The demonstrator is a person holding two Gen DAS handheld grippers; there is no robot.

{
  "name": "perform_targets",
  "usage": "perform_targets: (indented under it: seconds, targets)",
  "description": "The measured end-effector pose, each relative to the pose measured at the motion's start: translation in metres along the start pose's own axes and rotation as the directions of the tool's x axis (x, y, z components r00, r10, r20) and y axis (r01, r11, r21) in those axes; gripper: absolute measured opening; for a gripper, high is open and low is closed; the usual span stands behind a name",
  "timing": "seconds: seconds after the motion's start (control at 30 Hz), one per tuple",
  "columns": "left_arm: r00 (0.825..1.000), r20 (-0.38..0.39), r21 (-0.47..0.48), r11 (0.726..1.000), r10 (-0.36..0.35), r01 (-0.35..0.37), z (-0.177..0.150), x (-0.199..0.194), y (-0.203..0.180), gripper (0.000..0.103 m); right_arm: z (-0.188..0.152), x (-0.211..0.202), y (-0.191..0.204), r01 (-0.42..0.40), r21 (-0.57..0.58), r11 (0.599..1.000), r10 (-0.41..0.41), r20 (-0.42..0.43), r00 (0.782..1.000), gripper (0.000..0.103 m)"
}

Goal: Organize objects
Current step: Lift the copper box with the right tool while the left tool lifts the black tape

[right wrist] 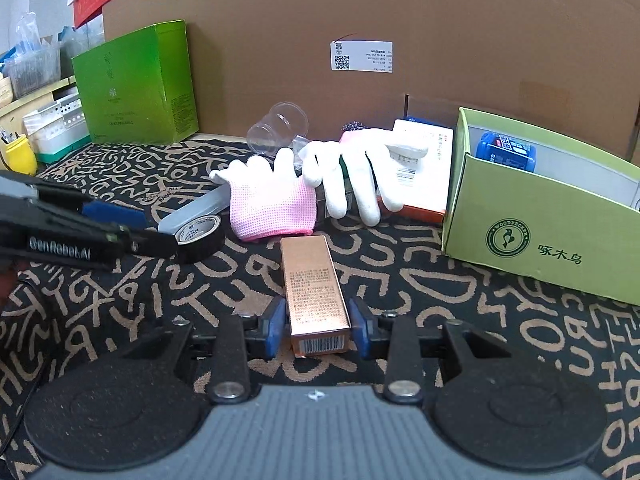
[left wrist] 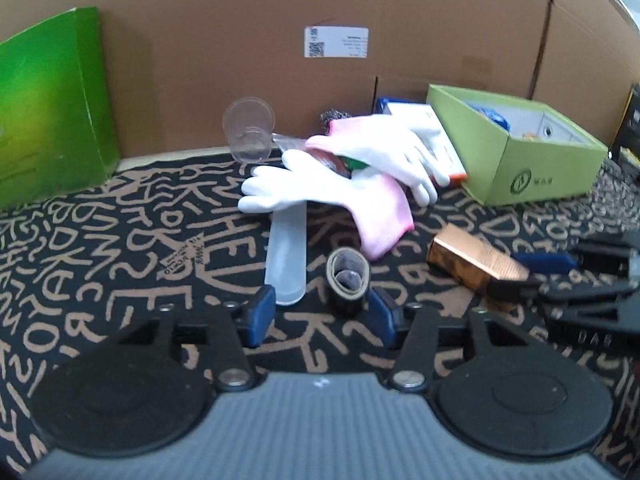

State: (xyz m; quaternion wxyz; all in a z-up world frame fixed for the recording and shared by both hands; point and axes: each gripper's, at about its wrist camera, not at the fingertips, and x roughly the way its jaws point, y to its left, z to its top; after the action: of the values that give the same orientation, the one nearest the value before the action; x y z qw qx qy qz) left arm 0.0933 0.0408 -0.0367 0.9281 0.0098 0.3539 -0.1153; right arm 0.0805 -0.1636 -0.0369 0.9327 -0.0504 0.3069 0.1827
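Copper carton (right wrist: 316, 300), one, lying flat on the lettered mat (right wrist: 440, 320) with its barcode end toward me: my right gripper (right wrist: 318, 326) straddles it, a blue pad close on each long side, but I cannot tell whether they are pressing; I judge this the start of a lift toward the open green box (right wrist: 540, 240) just to its right, where sorted items seem meant to go. Black tape roll (left wrist: 347, 280), one, standing on edge between the parted pads of my left gripper (left wrist: 320, 316), nearer the right pad, not clamped; the jaws stand apart. Frosted flat case (left wrist: 286, 256), one, beside the roll, its far end tucked under a glove. Gloves (left wrist: 320, 188), two, white with pink cuffs, draped across the pile behind. Clear plastic cup (left wrist: 249, 130), one, tipped on its side by the cardboard wall (left wrist: 240, 20). White packet (right wrist: 420, 168), one, under the farther glove. Blue item (right wrist: 506, 152), one, already inside the box. Tall green box (right wrist: 136, 84), one, upright at far left.
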Motion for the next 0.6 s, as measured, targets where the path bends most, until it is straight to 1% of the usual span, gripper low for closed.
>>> perform_targets:
  seconds: [0.03,0.07,0.1,0.17,0.27,0.33,0.37,0.4,0.43,0.53,0.6]
  targets:
    - [1.000,0.000,-0.011,1.000,-0.011,0.011,0.000,-0.001,0.001,0.051,-0.001,-0.001,0.000,0.003,0.006,1.000,-0.003,0.001,1.000,0.044]
    - [1.000,0.002,-0.013,1.000,-0.020,0.020,0.000,-0.004,0.001,0.052,-0.001,-0.003,-0.001,0.005,0.006,1.000,-0.005,0.005,1.000,0.044]
    - [1.000,0.008,-0.009,1.000,-0.024,0.024,-0.001,-0.006,0.001,0.057,-0.002,-0.005,-0.001,0.009,0.004,1.000,-0.009,0.009,1.000,0.044]
    - [1.000,0.023,0.011,1.000,-0.009,0.009,-0.005,-0.010,-0.002,0.066,-0.004,-0.007,-0.002,0.009,0.012,1.000,-0.009,0.012,1.000,0.046]
    - [1.000,0.015,0.027,1.000,0.016,-0.016,-0.005,-0.002,-0.006,0.066,-0.003,-0.005,-0.002,0.012,0.011,1.000,-0.012,0.007,1.000,0.047]
    - [1.000,0.007,0.010,1.000,0.012,-0.012,-0.001,0.005,-0.004,0.066,-0.004,-0.003,0.000,0.014,0.007,1.000,-0.014,0.007,1.000,0.047]
    - [1.000,0.004,0.004,1.000,0.011,-0.011,0.001,0.009,-0.003,0.064,-0.004,-0.002,0.001,0.013,0.003,1.000,-0.013,0.006,1.000,0.047]
    - [1.000,0.001,0.002,1.000,0.009,-0.009,0.003,0.012,-0.003,0.055,-0.004,-0.001,0.002,0.012,-0.002,1.000,-0.012,0.005,1.000,0.047]
    - [1.000,-0.009,0.005,1.000,0.004,-0.004,0.005,0.016,-0.002,0.051,-0.005,0.000,0.004,0.015,-0.009,1.000,-0.015,0.005,1.000,0.047]
    - [1.000,-0.017,0.001,1.000,0.000,0.000,0.010,0.018,-0.006,0.049,-0.004,0.002,0.007,0.035,-0.030,0.999,-0.035,0.011,0.999,0.047]
    - [0.999,0.004,0.017,0.999,-0.039,0.039,0.010,0.011,-0.013,0.048,-0.003,0.002,0.006,0.029,-0.025,0.999,-0.029,0.017,0.999,0.047]
